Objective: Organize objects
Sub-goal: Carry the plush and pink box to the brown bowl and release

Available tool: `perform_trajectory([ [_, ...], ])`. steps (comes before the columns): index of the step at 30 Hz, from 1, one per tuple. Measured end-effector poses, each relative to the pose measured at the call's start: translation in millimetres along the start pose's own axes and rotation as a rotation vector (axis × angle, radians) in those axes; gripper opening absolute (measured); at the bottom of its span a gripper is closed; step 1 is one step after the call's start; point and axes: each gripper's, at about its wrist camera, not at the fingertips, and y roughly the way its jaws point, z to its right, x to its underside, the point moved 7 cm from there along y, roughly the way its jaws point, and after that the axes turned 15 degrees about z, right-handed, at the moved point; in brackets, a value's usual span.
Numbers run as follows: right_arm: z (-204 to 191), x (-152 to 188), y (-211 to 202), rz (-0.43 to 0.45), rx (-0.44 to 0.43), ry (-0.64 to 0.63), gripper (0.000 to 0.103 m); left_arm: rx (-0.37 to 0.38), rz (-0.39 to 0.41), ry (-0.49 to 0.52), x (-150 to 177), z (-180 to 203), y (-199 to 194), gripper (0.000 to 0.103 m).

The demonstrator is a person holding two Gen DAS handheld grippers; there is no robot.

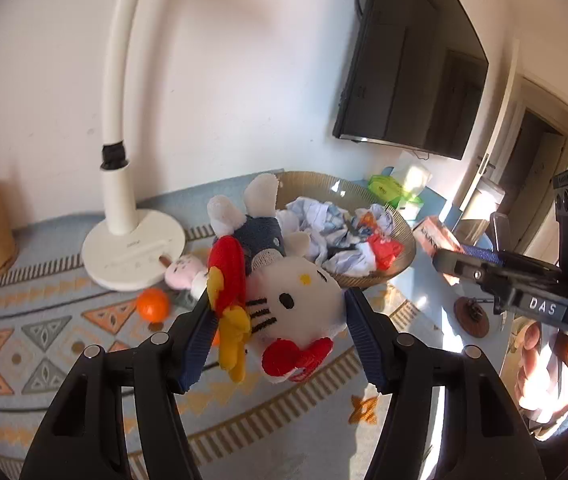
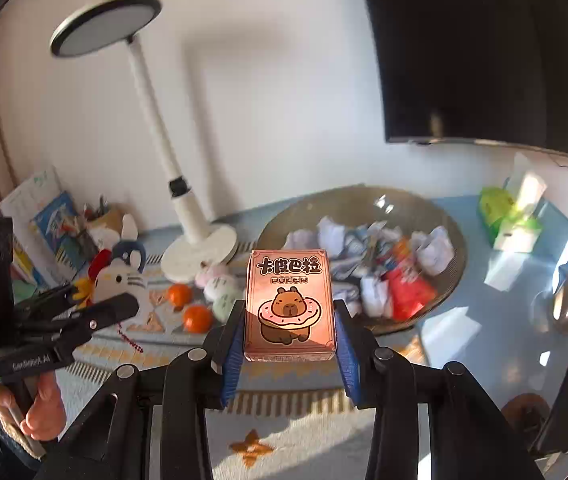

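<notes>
As both grippers are loaded, check each view in turn.

Left wrist view
- Grip: left gripper (image 1: 277, 328) is part open and clamped on the plush cat (image 1: 284, 296), pads against both sides of its head.
- Toy position: held clear above the patterned mat (image 1: 43, 344); body and feet point far, toward the bowl.
- Bowl (image 1: 400, 228): far and slightly right, holding crumpled cloths.
- Other hand: right gripper (image 1: 456, 260) at the right edge, closer to the bowl.

Right wrist view
- Grip: right gripper (image 2: 290, 340) is narrowly open and clamped on the card box (image 2: 288, 304).
- Box axis: long side upright, printed face toward the camera.
- Bowl (image 2: 284, 216): just beyond the box, right of centre.
- Pose: both grippers tilt downward; left gripper (image 2: 95, 304) sits far left with the toy.
- Lamp (image 2: 199, 248): left of the bowl; oranges (image 2: 197, 318) in front.
</notes>
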Motion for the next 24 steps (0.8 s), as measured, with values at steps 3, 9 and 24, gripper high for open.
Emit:
perform_trajectory([
  [3,35.3,-30.6,13.1,0.092,0.081,0.108,0.040,0.017,0.023,0.039,-29.6,19.0,36.2,0.060],
  [9,70.0,-38.2,73.9,0.080,0.153,0.183,0.040,0.044,0.005,0.021,-42.8,33.5,116.3,0.060],
  [24,83.2,14.9,80.9,-0.094,0.101,0.235,0.044,-0.064,-0.005,-0.009,-20.6,0.5,115.0,0.102],
])
